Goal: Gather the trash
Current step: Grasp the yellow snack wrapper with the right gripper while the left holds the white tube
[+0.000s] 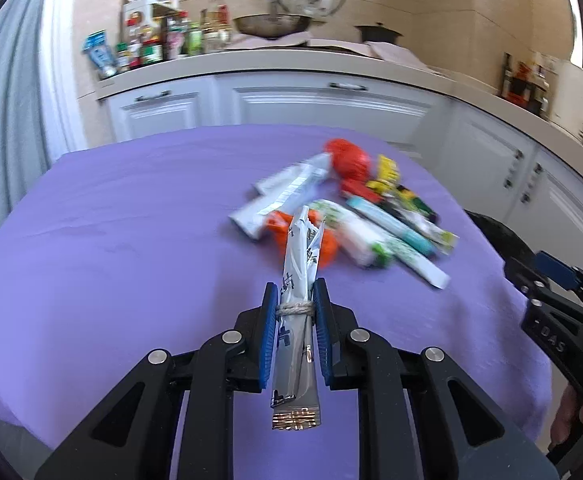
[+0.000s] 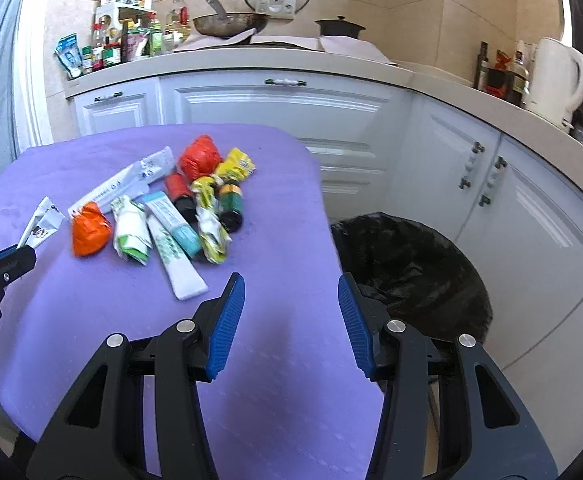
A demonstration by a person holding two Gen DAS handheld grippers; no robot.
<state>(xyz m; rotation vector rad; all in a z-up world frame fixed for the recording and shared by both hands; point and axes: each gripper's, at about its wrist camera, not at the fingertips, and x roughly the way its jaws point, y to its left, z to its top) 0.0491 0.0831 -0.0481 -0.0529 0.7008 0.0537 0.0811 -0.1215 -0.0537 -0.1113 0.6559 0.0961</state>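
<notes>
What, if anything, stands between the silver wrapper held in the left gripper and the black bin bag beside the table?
The right gripper, open, hangs over the purple table's edge on the black bin bag's side, so it may cross the silver foil wrapper's path from the left gripper. Nothing else visible intervenes.

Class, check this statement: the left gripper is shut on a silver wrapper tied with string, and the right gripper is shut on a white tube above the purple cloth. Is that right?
Not quite. The right gripper is open and holds nothing, as the right wrist view shows; the white tube lies on the purple cloth. The left gripper is indeed shut on the silver wrapper tied with string.
</notes>
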